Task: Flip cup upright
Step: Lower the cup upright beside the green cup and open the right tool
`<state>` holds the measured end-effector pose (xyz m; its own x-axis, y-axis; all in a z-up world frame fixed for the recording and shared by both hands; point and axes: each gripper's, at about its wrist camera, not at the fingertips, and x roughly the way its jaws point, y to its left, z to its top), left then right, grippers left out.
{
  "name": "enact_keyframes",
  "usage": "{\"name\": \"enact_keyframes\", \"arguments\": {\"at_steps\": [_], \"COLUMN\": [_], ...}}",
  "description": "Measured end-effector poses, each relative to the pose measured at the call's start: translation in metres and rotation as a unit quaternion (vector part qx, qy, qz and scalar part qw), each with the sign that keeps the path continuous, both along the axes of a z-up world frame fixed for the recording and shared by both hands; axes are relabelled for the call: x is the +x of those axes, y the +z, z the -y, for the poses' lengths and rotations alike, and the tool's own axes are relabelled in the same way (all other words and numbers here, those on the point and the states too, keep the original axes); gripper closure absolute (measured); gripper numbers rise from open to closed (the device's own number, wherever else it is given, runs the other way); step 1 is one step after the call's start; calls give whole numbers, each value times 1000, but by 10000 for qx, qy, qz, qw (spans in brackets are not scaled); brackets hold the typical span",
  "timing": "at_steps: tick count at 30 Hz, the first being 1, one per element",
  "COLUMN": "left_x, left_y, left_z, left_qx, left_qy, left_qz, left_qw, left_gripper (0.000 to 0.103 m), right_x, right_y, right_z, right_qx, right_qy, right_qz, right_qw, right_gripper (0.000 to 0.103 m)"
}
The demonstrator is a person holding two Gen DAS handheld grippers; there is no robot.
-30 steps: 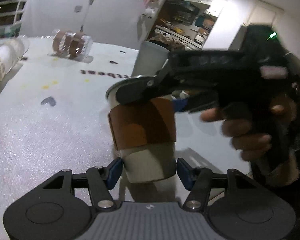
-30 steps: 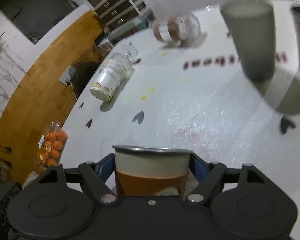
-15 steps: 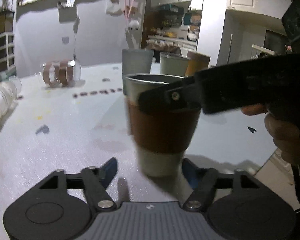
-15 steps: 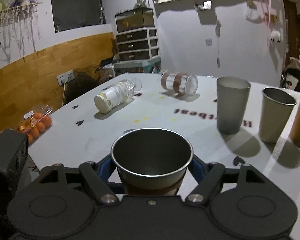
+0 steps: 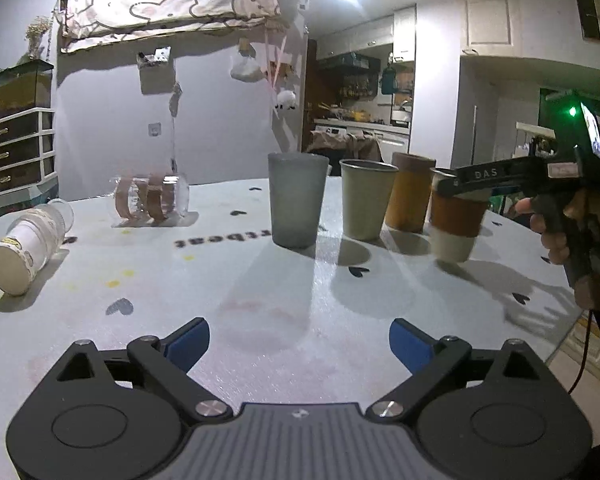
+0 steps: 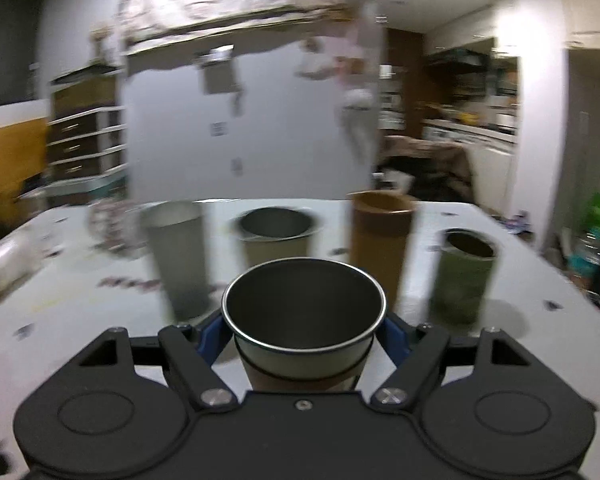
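Note:
The cup [image 6: 304, 320] is a metal cup with a brown sleeve, upright, mouth up. My right gripper [image 6: 302, 334] is shut on it just under the rim. In the left wrist view the same cup [image 5: 456, 220] hangs a little above the table at the right end of a row of cups, held by the right gripper [image 5: 480, 178]. My left gripper [image 5: 298, 344] is open and empty, low over the near part of the white table [image 5: 260, 300].
Upright cups stand in a row: grey [image 5: 298, 200], metal [image 5: 366, 200], brown [image 5: 410, 192]; a green one [image 6: 464, 276] stands right of them. A clear jar [image 5: 152, 200] and a white bottle [image 5: 24, 248] lie on their sides at left. The table edge [image 5: 556, 344] is at the right.
The right gripper has carried the cup away to the right, to the end of the row. The left gripper has opened wider and is left behind empty.

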<state>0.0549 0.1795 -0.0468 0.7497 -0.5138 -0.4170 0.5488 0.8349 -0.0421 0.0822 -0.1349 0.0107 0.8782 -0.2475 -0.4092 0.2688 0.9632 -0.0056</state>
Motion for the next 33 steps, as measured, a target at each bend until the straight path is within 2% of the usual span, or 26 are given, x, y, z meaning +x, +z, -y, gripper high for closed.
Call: {"name": "enact_keyframes", "arguments": {"at_steps": [3, 7, 14, 16, 18, 19, 28, 33], "left_x": [1, 2, 4, 6, 7, 8, 15, 19], "left_y": [0, 1, 3, 4, 5, 6, 23, 37], "left_z": [-1, -2, -2, -1, 0, 1, 12, 22], "left_qx": [-16, -5, -48, -64, -80, -89, -171, -249], "left_qy": [43, 107, 165, 172, 181, 182, 163, 111], "left_qz": [24, 111, 249, 278, 316, 345, 622, 820], "left_qw": [10000, 9999, 9995, 9994, 9993, 9992, 9978, 9963], "left_gripper": [6, 6, 2, 2, 2, 2, 1, 0], "right_x": [6, 15, 15, 14, 11, 7, -55, -83], "right_y": [0, -9, -19, -19, -16, -15, 0, 2], "right_z": [25, 52, 76, 75, 73, 71, 35, 13], "right_qx": [-108, -77, 131, 173, 188, 174, 157, 159], "right_qy": [-385, -787, -1071, -1071, -1022, -1029, -998, -954], "right_qz": [94, 5, 118, 112, 153, 207, 750, 843], "right_qw": [9992, 9969, 9941, 9940, 9945, 9943, 9921, 9917], "right_gripper": [25, 25, 25, 24, 8, 7, 7, 7]}}
